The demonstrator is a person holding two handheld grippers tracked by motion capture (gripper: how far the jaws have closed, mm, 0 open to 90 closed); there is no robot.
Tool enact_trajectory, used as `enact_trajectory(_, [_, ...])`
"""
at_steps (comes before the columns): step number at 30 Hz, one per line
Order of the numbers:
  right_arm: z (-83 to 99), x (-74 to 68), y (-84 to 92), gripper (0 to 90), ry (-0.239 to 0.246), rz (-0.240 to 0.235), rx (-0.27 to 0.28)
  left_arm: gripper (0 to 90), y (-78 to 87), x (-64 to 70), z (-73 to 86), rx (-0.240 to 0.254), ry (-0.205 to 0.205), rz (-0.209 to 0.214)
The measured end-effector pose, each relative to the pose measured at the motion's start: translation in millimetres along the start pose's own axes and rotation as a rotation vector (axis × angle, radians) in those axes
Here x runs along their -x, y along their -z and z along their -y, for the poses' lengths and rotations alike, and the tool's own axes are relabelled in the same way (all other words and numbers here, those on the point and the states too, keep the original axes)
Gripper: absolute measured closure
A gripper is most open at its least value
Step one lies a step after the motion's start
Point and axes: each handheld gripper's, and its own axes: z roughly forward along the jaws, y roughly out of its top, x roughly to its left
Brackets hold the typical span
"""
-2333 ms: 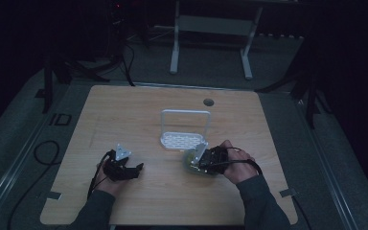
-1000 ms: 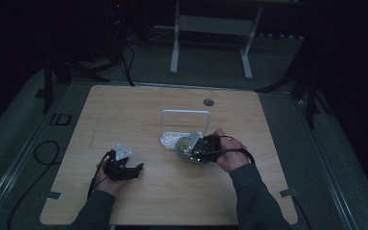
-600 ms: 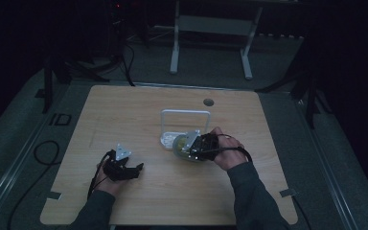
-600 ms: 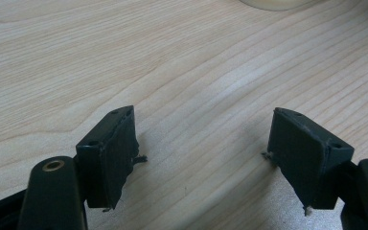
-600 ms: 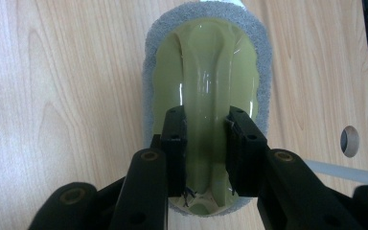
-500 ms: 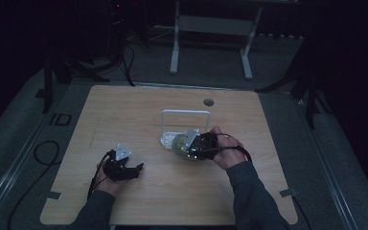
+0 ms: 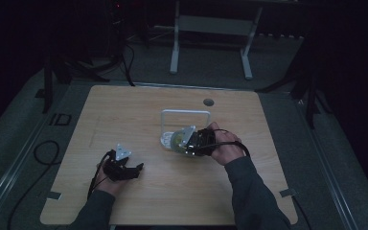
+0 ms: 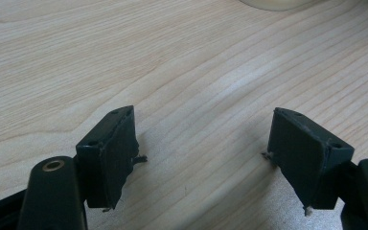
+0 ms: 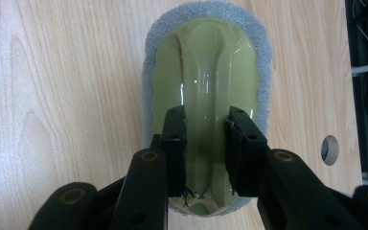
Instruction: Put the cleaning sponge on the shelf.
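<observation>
An oval scrubber (image 9: 206,57), olive-green plastic on top with a grey fuzzy pad around its edge, lies flat over the wooden table. My right gripper (image 9: 205,158) is shut on the raised ridge along the scrubber's back. From above, the right gripper (image 7: 191,141) holds the scrubber (image 7: 176,139) at the front of a white stand (image 7: 185,113) with an upright wire frame. My left gripper (image 7: 135,168) rests at the table's front left. Its jaws stand wide open over bare wood, with nothing between them, in the left gripper view (image 8: 203,153).
A round cable hole (image 7: 209,102) lies in the table behind the white stand and shows beside the scrubber (image 9: 330,149). A pale rounded edge (image 8: 273,4) sits at the top of the left gripper view. Cables and metal stand legs lie on the dark floor beyond the table.
My right gripper has carried the scrubber left and away from the person, up to the front of the white stand. The left gripper has stayed in place, open.
</observation>
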Motion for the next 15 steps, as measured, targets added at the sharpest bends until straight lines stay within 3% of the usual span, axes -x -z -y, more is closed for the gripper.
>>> enact_trajectory(8, [-1.8,5.2,-1.7,71.7,0.015,0.004,0.012,25.5,0.0,0.0,0.0,-0.001,0.0,0.0])
enact_trajectory(15, [-6.3,6.6,-6.6,71.7,0.047,0.007,-0.014,25.5,0.2,-0.1,-0.1,-0.003,-0.001,0.001])
